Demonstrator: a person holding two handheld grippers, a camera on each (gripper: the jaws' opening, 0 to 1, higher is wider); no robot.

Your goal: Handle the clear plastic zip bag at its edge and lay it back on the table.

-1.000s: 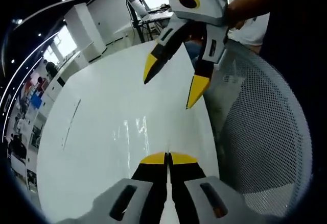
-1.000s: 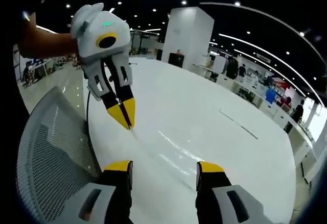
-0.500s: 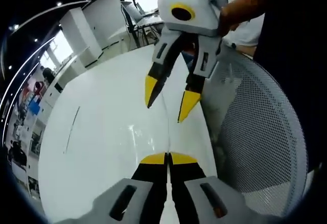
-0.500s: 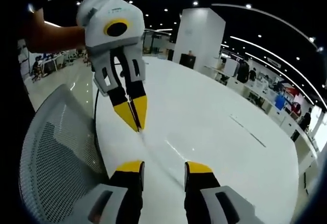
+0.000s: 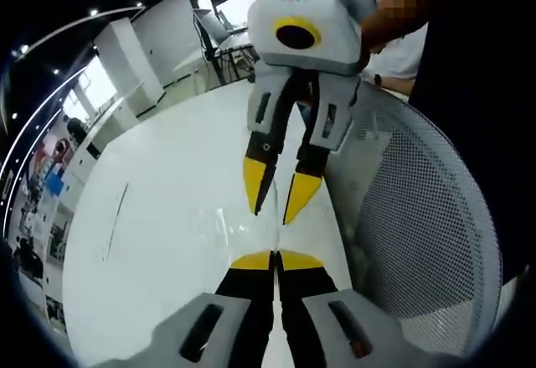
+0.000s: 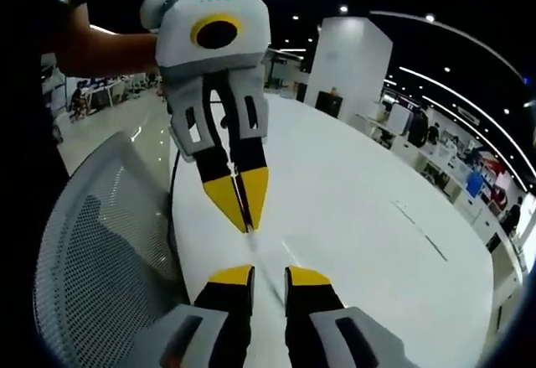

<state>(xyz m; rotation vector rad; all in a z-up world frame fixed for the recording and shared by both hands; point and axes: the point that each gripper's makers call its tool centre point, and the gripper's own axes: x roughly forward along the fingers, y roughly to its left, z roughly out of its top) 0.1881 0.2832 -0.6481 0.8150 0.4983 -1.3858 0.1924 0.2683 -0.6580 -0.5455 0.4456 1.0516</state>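
Now closer together: right tongs [image 5: 274, 203], seen from the left gripper view, narrowed from a wide spread a second ago to a small gap, tips angled down toward the near edge of the white counter [image 5: 176, 192]. Left tongs [image 5: 275, 260] pressed together, as before, pinching the edge of the clear plastic zip bag [image 5: 226, 225]; bag hard to make out, traced by faint glints on the counter surface and a thin line running up from the tips. From the right gripper view, right tongs [image 6: 268, 277] with yellow tips nearly meeting, a thin bag edge apparently between them, contact not certain; left tongs [image 6: 244, 207] just beyond, closed to a point on that same line. Bag apparently stretched short between the two pairs, low over the near counter edge, close beside the grey mesh chair back [image 5: 427, 217]. Judgement: second grip on the edge about to form, or just forming; laying down not yet begun. Person's forearm [image 6: 109, 49] behind the left tongs.
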